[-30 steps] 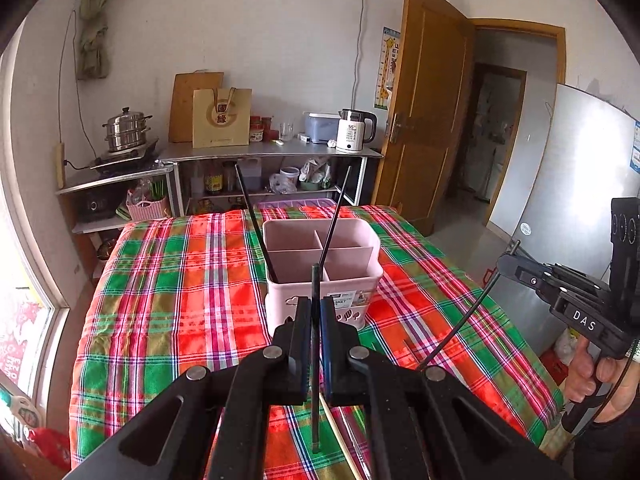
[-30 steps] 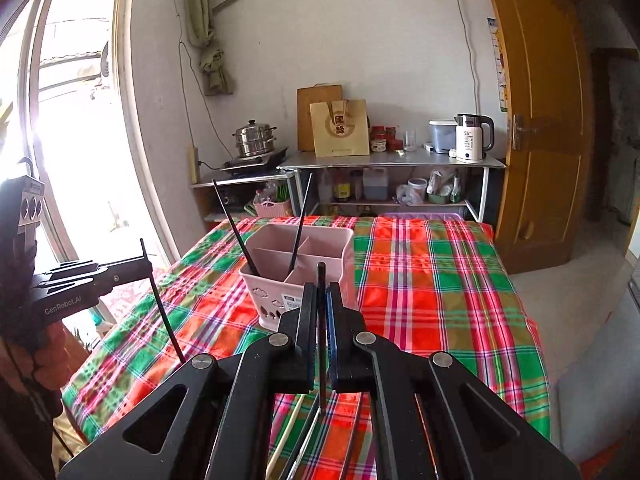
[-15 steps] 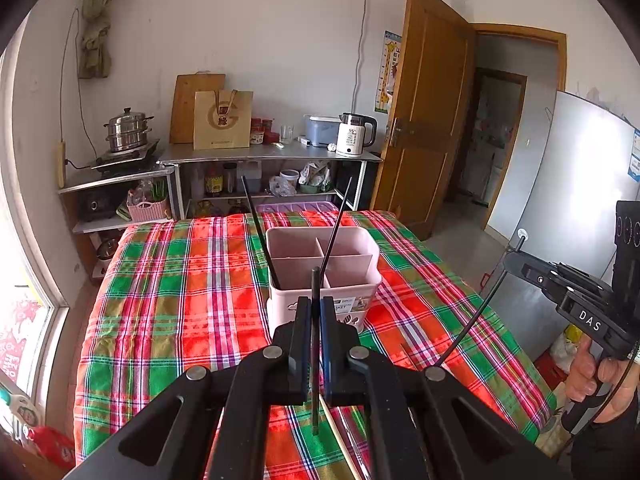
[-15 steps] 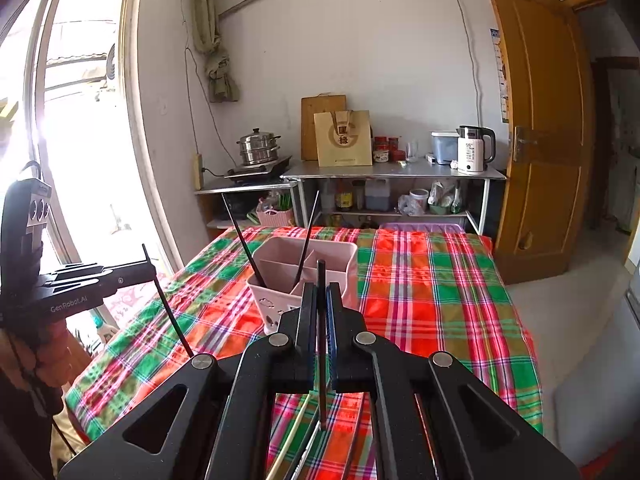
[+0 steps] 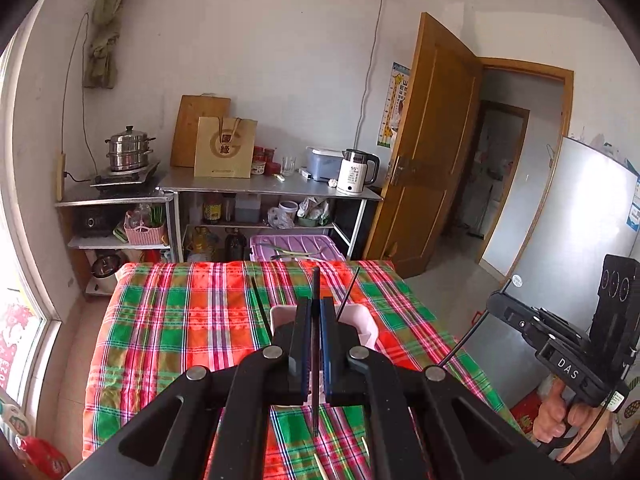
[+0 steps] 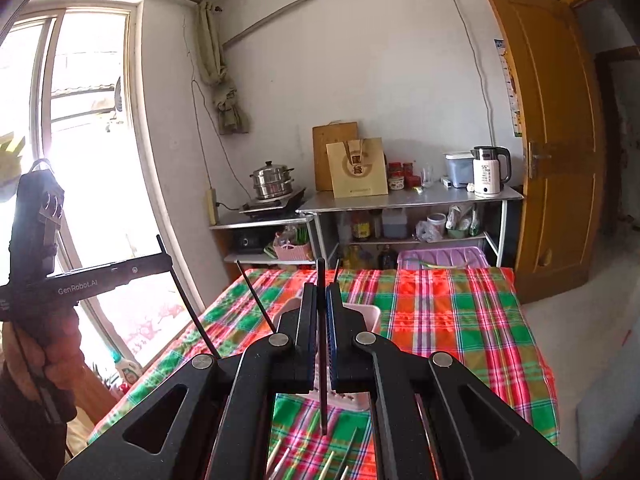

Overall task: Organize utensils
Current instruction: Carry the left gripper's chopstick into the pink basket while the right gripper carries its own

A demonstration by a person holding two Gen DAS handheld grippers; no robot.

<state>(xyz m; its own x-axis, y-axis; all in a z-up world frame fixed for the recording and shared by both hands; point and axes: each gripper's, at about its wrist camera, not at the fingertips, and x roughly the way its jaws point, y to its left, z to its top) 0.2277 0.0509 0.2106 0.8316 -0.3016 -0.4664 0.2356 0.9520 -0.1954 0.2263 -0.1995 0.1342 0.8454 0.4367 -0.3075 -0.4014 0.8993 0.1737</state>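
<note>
Left tongs [image 5: 316, 312] clenched on one black chopstick [image 5: 315, 360]; right tongs [image 6: 321, 300] clenched on another chopstick [image 6: 322, 380], above the counter [image 6: 460, 320].

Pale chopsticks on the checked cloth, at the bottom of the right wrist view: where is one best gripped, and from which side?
Take one of the pale chopsticks near the middle of its shaft, coming from straight above with the jaws set across it. It lies flat on the checked cloth and is thin, so probably only its two long sides can be pinched.
</note>
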